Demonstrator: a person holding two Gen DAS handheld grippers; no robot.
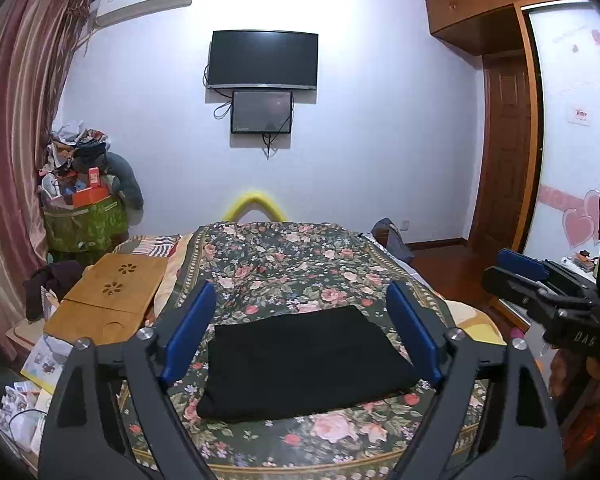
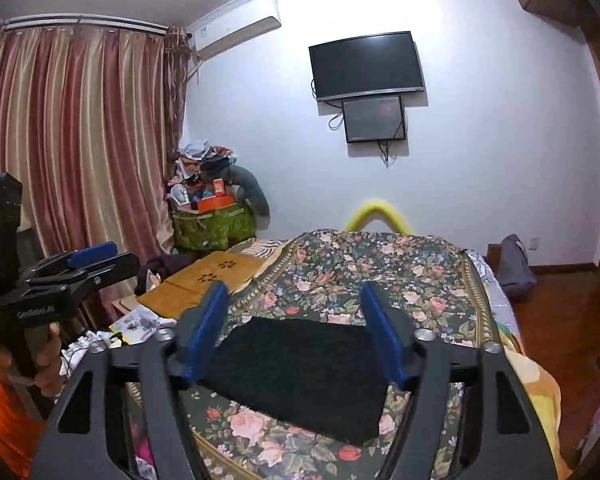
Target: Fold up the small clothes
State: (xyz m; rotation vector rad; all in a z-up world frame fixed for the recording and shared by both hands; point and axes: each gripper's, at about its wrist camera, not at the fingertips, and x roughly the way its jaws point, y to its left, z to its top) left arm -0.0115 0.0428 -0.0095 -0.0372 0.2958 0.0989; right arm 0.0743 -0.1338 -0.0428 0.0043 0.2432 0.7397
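Room: bedroom seen in both wrist views; curtain (image 2: 80, 152) at window side, TV (image 1: 263, 60) w/ a smaller screen (image 1: 261, 112) under it on far wall, wardrobe (image 1: 496, 92) to one side.
Bed: floral quilt (image 1: 300, 264) spread over it; used as the work surface, no tabletop involved.
Bamboo lap tray (image 1: 108, 300): laid at bed's edge on curtain side, near garment but apart from it.
Clutter: green bag (image 1: 84, 228) piled w/ boxes and cloth in the corner; papers beside bed below tray.
Garment: black garment (image 1: 300, 364) lies on quilt as a flat, squared-off packet; judged already folded, edges approx. even. It is framed betw. the gripper tips in each view but touched by neither.
Left gripper (image 1: 304, 328): jaws spread wide, nothing held; raised above bed, aimed slightly down.
Right gripper (image 2: 296, 324): jaws also wide apart, empty; held clear of the cloth. Hand (image 2: 48, 360) on left gripper's handle is visible in right view.
Stage (judged): fold prob. finished, release done.
Risk 1: packet could be dragged open if a fingertip catches the top layer on a low pass; cause = loose top flap, soft quilt underneath.
Risk 2: if lifted by one edge only, layers could slide apart; cause = limp fabric, no support under the middle.
Risk 3: quilt could be bunched w/ garment if jaws are closed too deep.
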